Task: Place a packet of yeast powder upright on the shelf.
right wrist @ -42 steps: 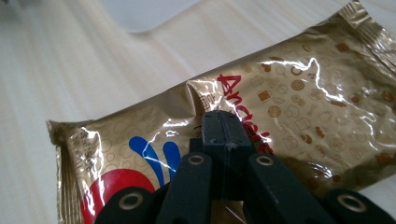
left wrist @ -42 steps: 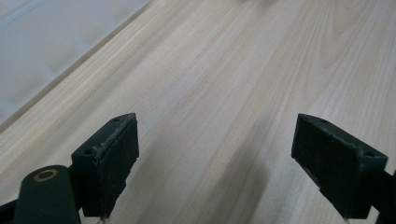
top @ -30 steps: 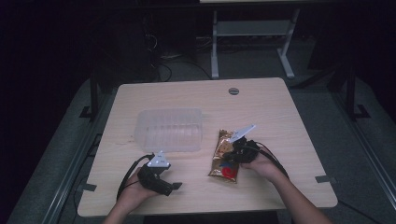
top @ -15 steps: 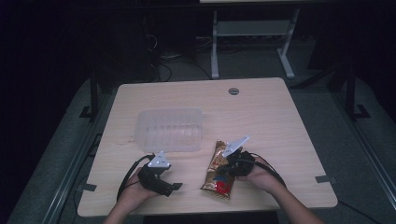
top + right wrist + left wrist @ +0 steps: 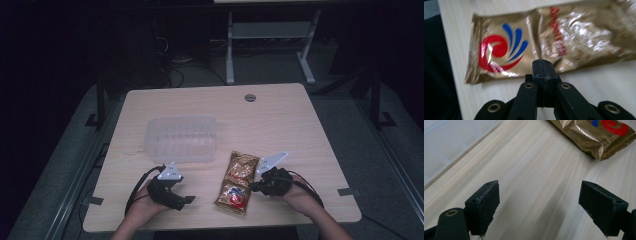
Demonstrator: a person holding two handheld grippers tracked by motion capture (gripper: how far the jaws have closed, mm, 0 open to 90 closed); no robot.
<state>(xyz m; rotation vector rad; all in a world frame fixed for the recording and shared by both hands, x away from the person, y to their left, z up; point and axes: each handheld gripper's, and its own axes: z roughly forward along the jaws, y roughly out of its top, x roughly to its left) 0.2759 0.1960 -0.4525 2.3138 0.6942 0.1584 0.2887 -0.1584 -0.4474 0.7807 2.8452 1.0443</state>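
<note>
A gold snack packet (image 5: 239, 182) with a red and blue swirl lies flat on the wooden table (image 5: 280, 120), near its front edge. My right gripper (image 5: 254, 187) is shut, its jaws pressed together with nothing seen between them. In the right gripper view its tips (image 5: 545, 67) sit at the long edge of the packet (image 5: 536, 42); whether they touch it I cannot tell. My left gripper (image 5: 189, 200) rests left of the packet, open. Its jaws (image 5: 549, 205) stand wide over bare wood, with the packet's corner (image 5: 596, 135) farther ahead.
A clear plastic container (image 5: 182, 137) stands on the table behind the left gripper, and its pale wall (image 5: 449, 142) shows in the left gripper view. A round cable hole (image 5: 250, 97) sits at the far edge. The front edge is close to both hands.
The packet has slid toward the front edge along with my right gripper, which then shifted to the right. The left gripper has stayed put.
</note>
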